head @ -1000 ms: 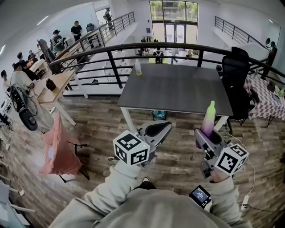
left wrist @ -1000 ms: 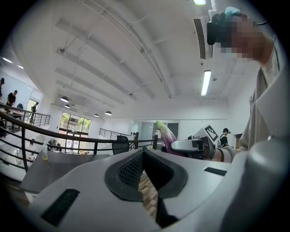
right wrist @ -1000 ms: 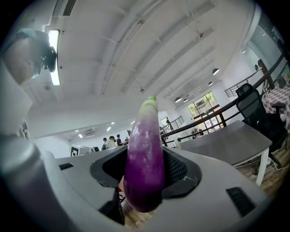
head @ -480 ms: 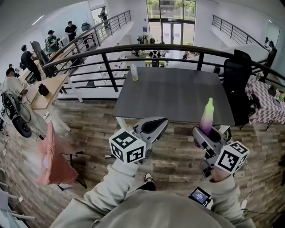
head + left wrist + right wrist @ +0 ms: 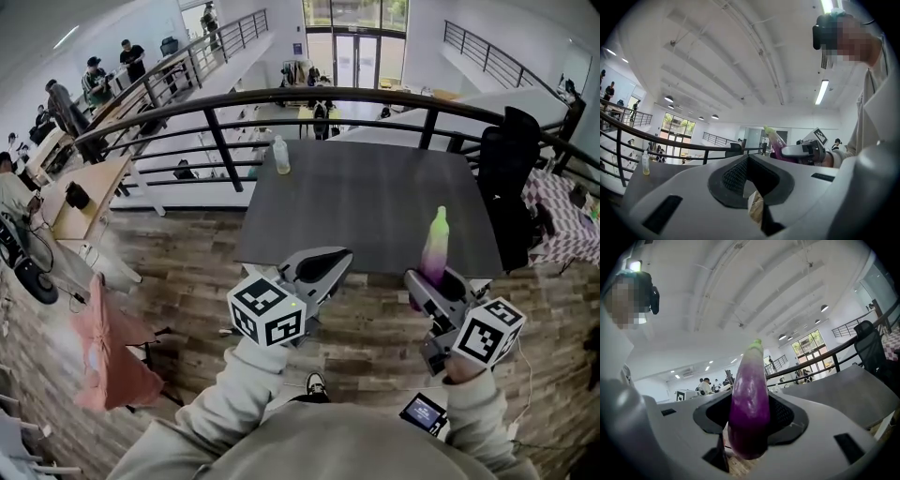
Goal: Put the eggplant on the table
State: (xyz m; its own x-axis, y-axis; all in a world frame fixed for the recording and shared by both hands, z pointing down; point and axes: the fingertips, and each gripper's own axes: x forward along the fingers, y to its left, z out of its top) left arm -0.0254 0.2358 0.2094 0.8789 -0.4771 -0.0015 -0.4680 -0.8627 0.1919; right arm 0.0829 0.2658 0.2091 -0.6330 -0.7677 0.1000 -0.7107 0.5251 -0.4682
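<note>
My right tool is clenched on the purple eggplant with the pale green tip, its dark pads pressing the lower body from both sides. The eggplant stands nearly upright out of the jaws, purple at the bottom, fading through white to green at the top. In the head view its tip shows against the near edge of the dark grey rectangular counter, towards the near right corner, while the tool itself sits over the wood-plank floor just short of that edge. The eggplant is held in the air, not touching the counter.

My left tool is clenched on nothing: its own view shows the jaws drawn together at the tips with only floor behind the small gap lower down. It hangs beside the right tool, apart from it, also in front of the counter's near edge.

On the counter's far left corner stands a clear plastic bottle. A black metal railing runs behind the counter, and a black office chair stands at its right side.
</note>
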